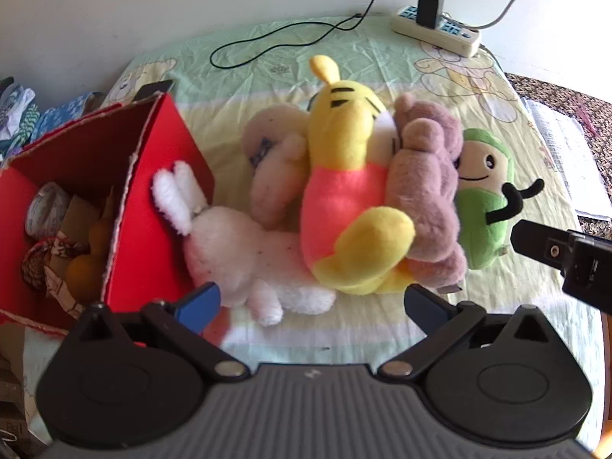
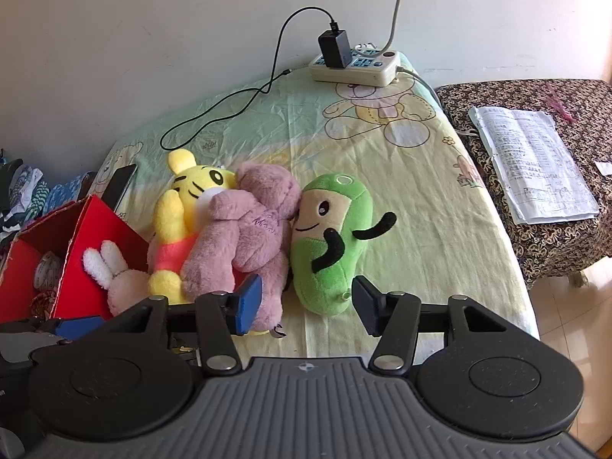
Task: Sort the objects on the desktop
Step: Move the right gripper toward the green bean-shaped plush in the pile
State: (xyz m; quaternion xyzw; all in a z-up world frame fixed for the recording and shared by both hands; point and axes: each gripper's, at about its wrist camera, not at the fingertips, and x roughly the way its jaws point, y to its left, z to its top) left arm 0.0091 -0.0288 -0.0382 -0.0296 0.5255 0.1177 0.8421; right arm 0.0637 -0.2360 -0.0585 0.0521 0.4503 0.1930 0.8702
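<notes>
Plush toys lie bunched on the bear-print sheet (image 1: 344,49): a yellow tiger (image 1: 344,145) (image 2: 191,187) in a pink shirt, a mauve bear (image 1: 424,176) (image 2: 244,229), a white rabbit (image 1: 229,244) (image 2: 114,275), a pale pink plush (image 1: 271,168) and a green smiling plush (image 1: 482,206) (image 2: 329,237). My left gripper (image 1: 311,302) is open wide just short of the rabbit's leg and the tiger's foot. My right gripper (image 2: 306,304) is open, with the green plush's lower end between its blue pads but not pressed.
A red cardboard box (image 1: 160,176) (image 2: 72,294) at the left holds a tape roll and other small items; the rabbit leans on it. A phone (image 2: 120,185), power strip (image 2: 355,65) and black cable lie behind. Papers (image 2: 531,160) rest on a patterned side table at the right.
</notes>
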